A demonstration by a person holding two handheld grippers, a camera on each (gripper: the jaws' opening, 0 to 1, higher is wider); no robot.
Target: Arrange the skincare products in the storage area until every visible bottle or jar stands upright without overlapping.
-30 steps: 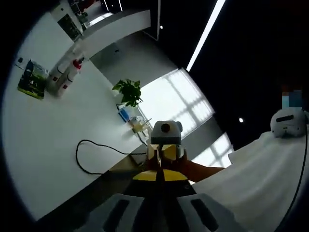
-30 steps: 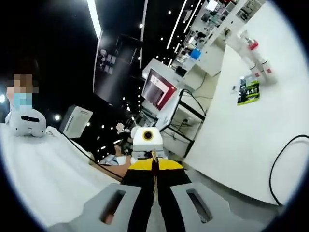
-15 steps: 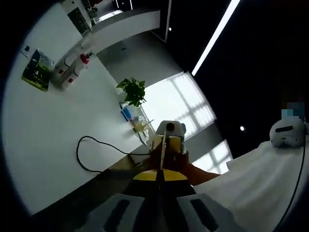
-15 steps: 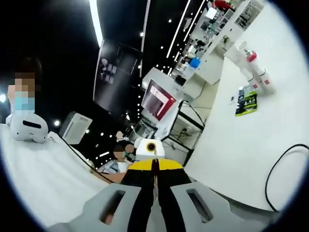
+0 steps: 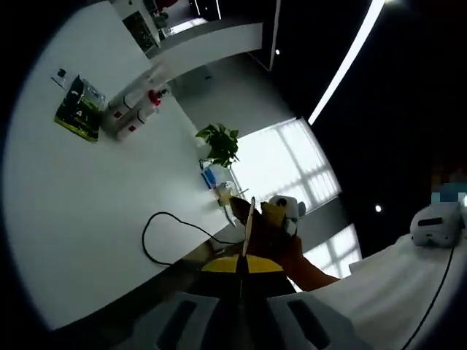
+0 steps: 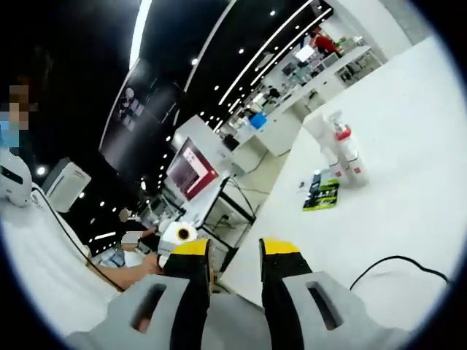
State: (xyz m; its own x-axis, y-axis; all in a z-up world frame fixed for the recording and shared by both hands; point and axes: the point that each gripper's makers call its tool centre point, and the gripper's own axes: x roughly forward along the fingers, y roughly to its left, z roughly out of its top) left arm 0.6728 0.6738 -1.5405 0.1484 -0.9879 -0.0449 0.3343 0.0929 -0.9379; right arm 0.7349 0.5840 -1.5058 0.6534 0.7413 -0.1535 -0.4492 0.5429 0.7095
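The left gripper [image 5: 243, 264] points out over a white table [image 5: 66, 211], its yellow-tipped jaws pressed together with nothing between them. Far ahead and to its left, near the table's far end, a small group of white bottles [image 5: 135, 117] sits in a cluster, one with a red cap; whether they stand or lie is hard to judge at this tilt. Just beside them lies a green and black packet [image 5: 79, 108]; its printing is too small to read. A black cable [image 5: 171, 230] loops across the table closer to the jaws. Just past the tips, the right gripper [image 5: 273, 219] comes in, held in a person's hand.

From the right gripper view, the right gripper [image 6: 235, 251] has its jaws apart, a clear gap between the yellow tips, holding nothing. Ahead and to its right, the white bottles [image 6: 341, 154] stand upright and close together on the table [image 6: 408, 168], red cap showing, the green packet [image 6: 322, 195] lying flat just in front of them. Label text is unreadable. The black cable [image 6: 390, 264] curves near the jaws' right side.
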